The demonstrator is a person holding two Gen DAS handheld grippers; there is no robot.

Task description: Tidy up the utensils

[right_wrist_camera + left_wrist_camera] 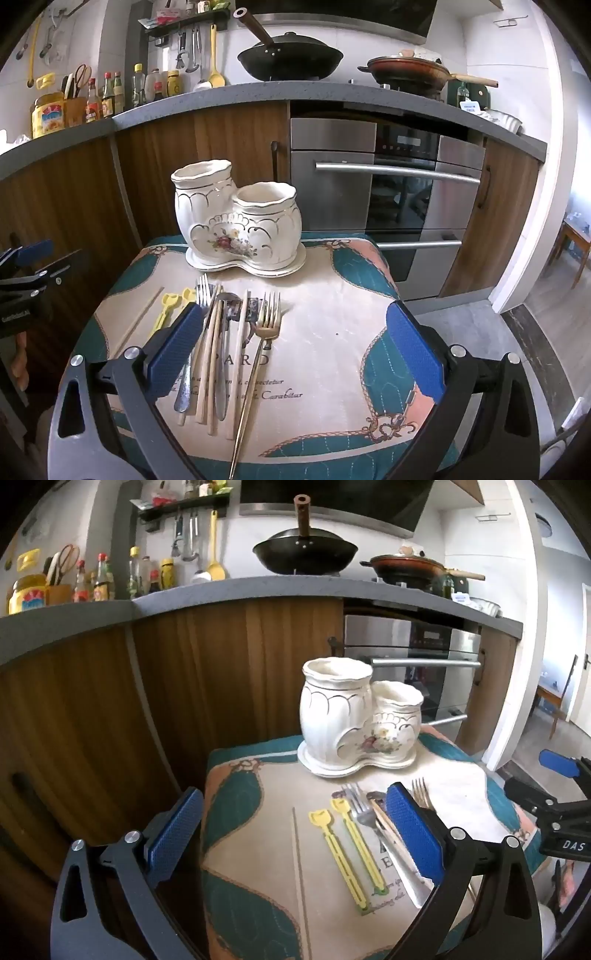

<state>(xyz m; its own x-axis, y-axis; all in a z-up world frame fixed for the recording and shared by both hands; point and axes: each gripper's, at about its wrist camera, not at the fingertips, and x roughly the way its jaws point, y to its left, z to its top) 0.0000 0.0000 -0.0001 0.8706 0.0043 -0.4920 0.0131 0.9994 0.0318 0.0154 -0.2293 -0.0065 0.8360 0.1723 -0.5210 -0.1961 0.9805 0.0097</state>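
So far nothing has been sorted: both mouths of the white ceramic holder look empty, and every utensil lies flat on the cloth-covered worktop in front of it. Nearest the right hand-held gripper lies a gold fork, with a cluster of wooden chopsticks, a silver fork and a spoon just beside it. Further left, two yellow plastic picks lie side by side, and a single thin stick lies apart from them. The left hand-held gripper hovers over the picks with its jaws spread wide and nothing between them; the right one is equally wide and empty. Judging by this, the whole job remains: each piece must be lifted and stood in the holder.
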